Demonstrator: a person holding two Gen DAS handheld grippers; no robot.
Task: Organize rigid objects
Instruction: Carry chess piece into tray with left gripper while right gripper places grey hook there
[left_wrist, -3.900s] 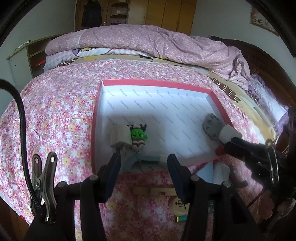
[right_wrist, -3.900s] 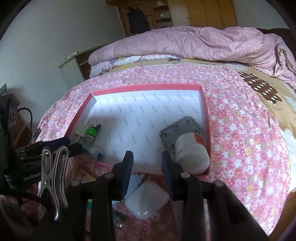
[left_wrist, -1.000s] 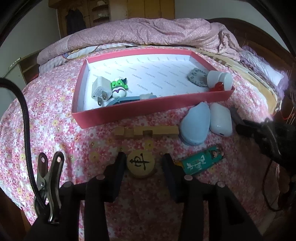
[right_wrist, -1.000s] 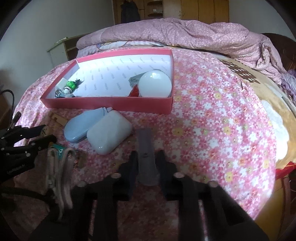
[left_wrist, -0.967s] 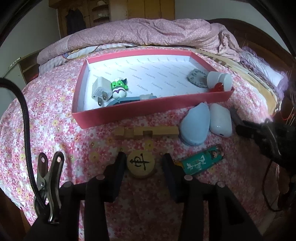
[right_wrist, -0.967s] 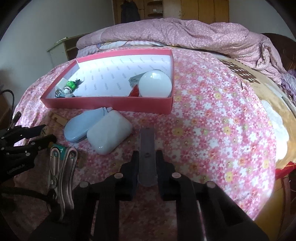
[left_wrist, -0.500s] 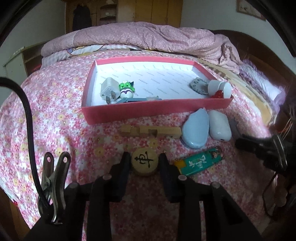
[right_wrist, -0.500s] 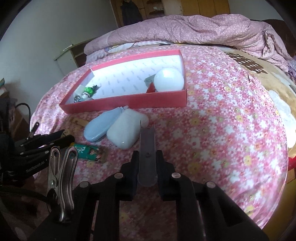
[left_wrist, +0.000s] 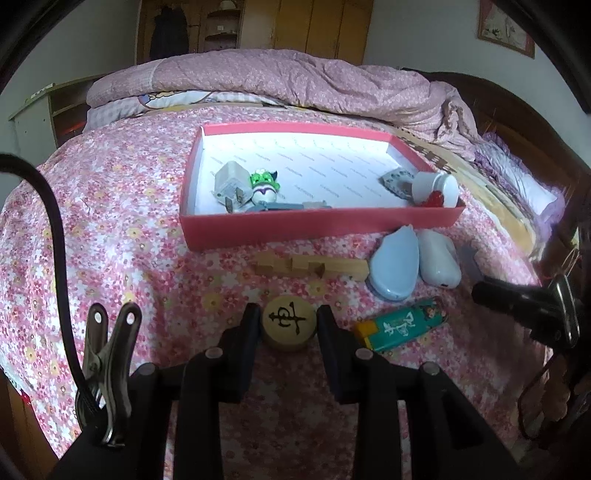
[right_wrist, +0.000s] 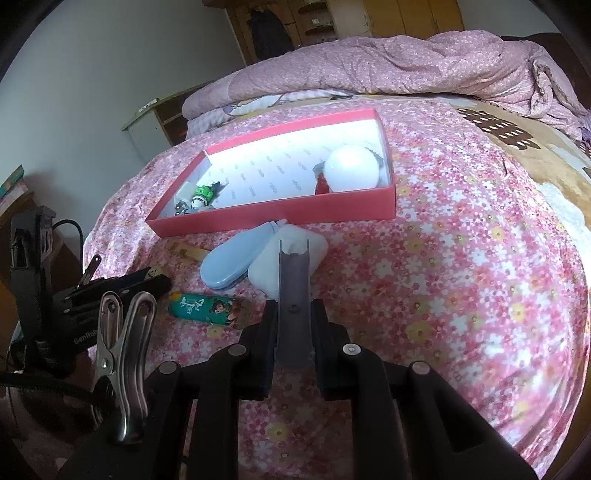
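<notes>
— Both grippers have pulled back from the red box (left_wrist: 321, 221) since a few seconds ago, and each has come away with something. My left gripper (left_wrist: 289, 325) has its fingers pressed against the two sides of the round wooden chess piece (left_wrist: 290, 326); my right gripper (right_wrist: 294, 325) is clamped on the grey plastic strip (right_wrist: 293, 295), which sticks out forward past the fingertips.

— Where is everything else?

— On the flowered bedspread (right_wrist: 461, 277), just in front of the box: the wooden puzzle bar (left_wrist: 314, 264), the blue case (left_wrist: 395, 266) touching the white case (left_wrist: 439, 262), and the green lighter (left_wrist: 402, 328) near my left fingers. Inside the box I can see the white charger plug (left_wrist: 231, 181), a small green figure (left_wrist: 264, 184), a grey flat piece (left_wrist: 397, 181) and a white bottle (left_wrist: 436, 186) lying on its side.

— What worries you?

— Two things. That chess piece is a smooth disc held only at its rim, so I'd guess it could pop out sideways if I tilt or swing fast. And the strip is long and held near one end; its free tip could catch the box's front wall or knock the white case as I carry it over. I can't tell whether the chess piece is fully off the bedspread.
</notes>
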